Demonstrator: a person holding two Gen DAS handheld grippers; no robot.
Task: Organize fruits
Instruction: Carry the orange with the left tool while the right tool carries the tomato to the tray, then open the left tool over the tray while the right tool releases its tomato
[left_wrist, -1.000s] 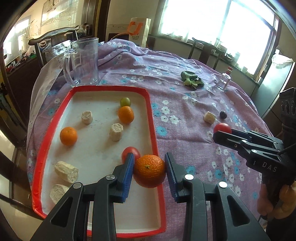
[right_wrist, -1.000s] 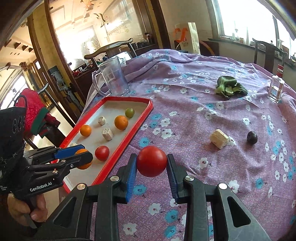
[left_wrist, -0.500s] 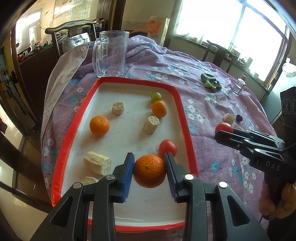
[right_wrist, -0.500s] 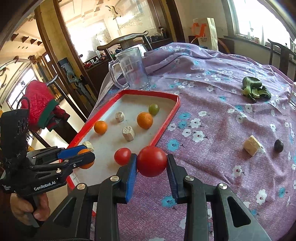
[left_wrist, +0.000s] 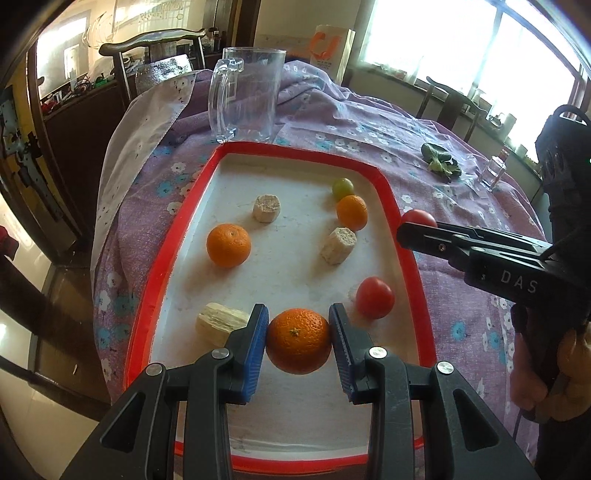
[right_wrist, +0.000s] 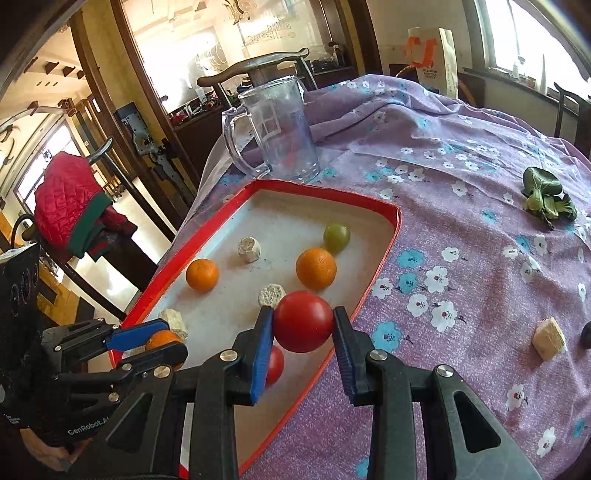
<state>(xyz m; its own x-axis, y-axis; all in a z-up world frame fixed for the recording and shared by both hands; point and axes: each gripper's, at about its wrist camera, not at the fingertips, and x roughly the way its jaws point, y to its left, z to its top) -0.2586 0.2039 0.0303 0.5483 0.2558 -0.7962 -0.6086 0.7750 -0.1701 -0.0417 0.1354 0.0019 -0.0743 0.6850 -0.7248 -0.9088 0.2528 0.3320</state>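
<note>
Left gripper (left_wrist: 298, 332) clamps an orange (left_wrist: 298, 340) over the tray (left_wrist: 406, 258); right gripper (right_wrist: 303, 325) clamps a tomato (right_wrist: 303, 320) above its rim. Best to lower each onto bare tray floor w/ no neighbours touching, then release.

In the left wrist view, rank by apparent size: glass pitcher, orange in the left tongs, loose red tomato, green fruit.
1. glass pitcher
2. orange in the left tongs, enlarged by nearness
3. loose red tomato
4. green fruit, farther away

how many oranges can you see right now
3. One orange is held in the left gripper over the tray's near end, one lies mid-left, one far right by the green fruit. None seems hidden.
</note>
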